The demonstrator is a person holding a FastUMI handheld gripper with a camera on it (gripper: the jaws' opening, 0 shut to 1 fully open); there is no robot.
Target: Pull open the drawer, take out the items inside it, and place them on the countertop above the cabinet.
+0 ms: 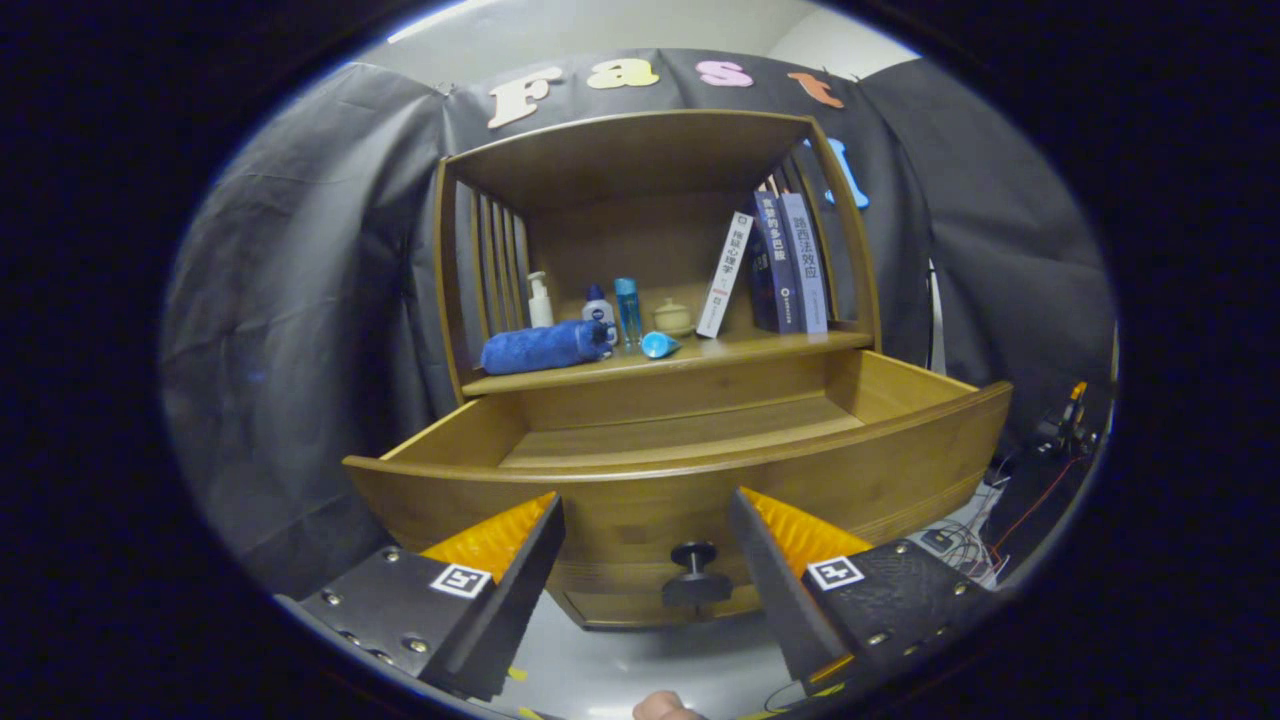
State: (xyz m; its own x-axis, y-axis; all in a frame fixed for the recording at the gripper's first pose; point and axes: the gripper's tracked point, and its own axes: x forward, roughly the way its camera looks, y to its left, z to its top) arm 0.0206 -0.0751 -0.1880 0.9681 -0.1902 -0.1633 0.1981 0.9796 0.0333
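Two fingers of the gripper [645, 560] stand spread apart, holding nothing, with the dark round knob [696, 575] on the drawer front seen in the gap between them and touching neither. The drawer [690, 470] of the wooden cabinet [655, 300] is pulled well out toward the gripper; the part of its floor that shows past the front panel is bare wood, and what lies close behind that panel is hidden. Just above the drawer runs the countertop [760, 350], the open shelf of the cabinet, and that is where the things are. At its left front edge lies a blue fuzzy roll [545, 347] on its side. Behind the roll, toward the back wall, stand a white pump bottle [540, 300], a small white bottle with a blue cap [599, 312] and a tall clear blue bottle [627, 310], close together in a row. A light blue cone-shaped item [659, 345] lies at the front edge just beside the roll's right end. A small cream lidded jar [673, 317] sits near the middle of the countertop. Toward the right side three books [780, 265] stand, the white one leaning against the two dark upright ones. A fingertip [665, 708] of a person shows below the gripper.
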